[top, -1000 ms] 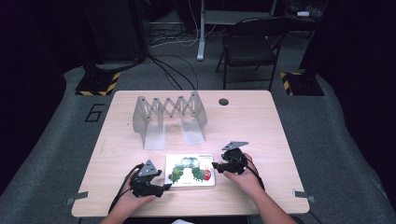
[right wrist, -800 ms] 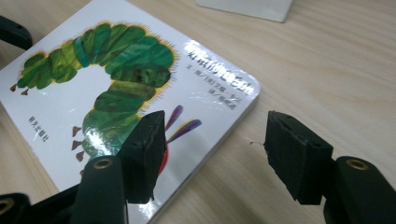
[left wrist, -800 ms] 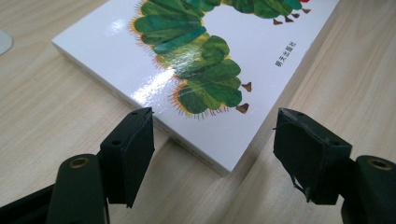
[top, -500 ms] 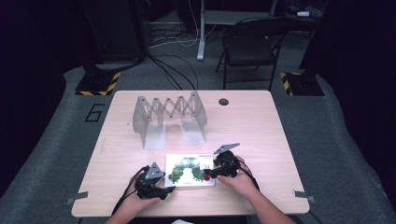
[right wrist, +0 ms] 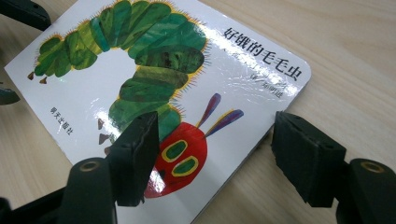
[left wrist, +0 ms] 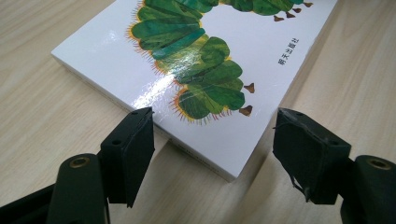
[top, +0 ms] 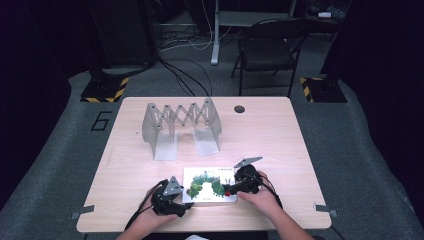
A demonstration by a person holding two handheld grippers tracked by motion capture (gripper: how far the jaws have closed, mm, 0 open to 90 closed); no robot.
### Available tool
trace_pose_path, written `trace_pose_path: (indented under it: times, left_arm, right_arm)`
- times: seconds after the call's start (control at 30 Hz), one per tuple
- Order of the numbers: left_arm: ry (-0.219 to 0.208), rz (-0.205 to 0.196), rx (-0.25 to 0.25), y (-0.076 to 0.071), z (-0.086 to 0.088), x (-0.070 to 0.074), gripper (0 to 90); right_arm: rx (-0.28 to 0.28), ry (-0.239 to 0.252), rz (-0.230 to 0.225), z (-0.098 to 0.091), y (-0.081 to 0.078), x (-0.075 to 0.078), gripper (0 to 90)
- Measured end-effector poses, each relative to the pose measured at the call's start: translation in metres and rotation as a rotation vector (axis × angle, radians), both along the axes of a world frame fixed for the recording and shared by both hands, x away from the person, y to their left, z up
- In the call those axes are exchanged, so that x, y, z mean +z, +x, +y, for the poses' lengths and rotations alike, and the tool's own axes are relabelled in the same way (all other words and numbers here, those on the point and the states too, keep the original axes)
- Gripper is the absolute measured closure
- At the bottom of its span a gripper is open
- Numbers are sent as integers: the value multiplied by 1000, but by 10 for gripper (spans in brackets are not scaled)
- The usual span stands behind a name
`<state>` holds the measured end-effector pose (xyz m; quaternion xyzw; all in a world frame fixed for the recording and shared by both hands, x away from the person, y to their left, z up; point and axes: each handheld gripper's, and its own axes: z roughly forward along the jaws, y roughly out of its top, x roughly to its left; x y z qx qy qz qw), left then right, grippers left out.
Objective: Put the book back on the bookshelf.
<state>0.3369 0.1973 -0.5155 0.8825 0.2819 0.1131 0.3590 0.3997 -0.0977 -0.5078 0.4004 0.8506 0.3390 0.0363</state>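
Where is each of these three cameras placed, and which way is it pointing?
High view: above the person's side, looking forward and down on the table; both hands, the left hand-held gripper and the right hand-held gripper.
Left gripper view: rides that gripper, looking along its two black jaws at a corner of the caterpillar picture book.
Right gripper view: rides the right gripper, facing the caterpillar's red head.
Shared: the book lies in all three.

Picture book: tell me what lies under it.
The picture book lies flat on the wooden table, cover up. Whatever is beneath it is covered and cannot be seen.
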Motion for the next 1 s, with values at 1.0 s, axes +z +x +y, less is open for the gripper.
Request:
trace_pose_path:
  times: [1.0]
  left_arm:
    - [-32,-35,15,-1,-13,-12,223]
  right_arm:
    - [-112,-16,19,-4,38,27,362]
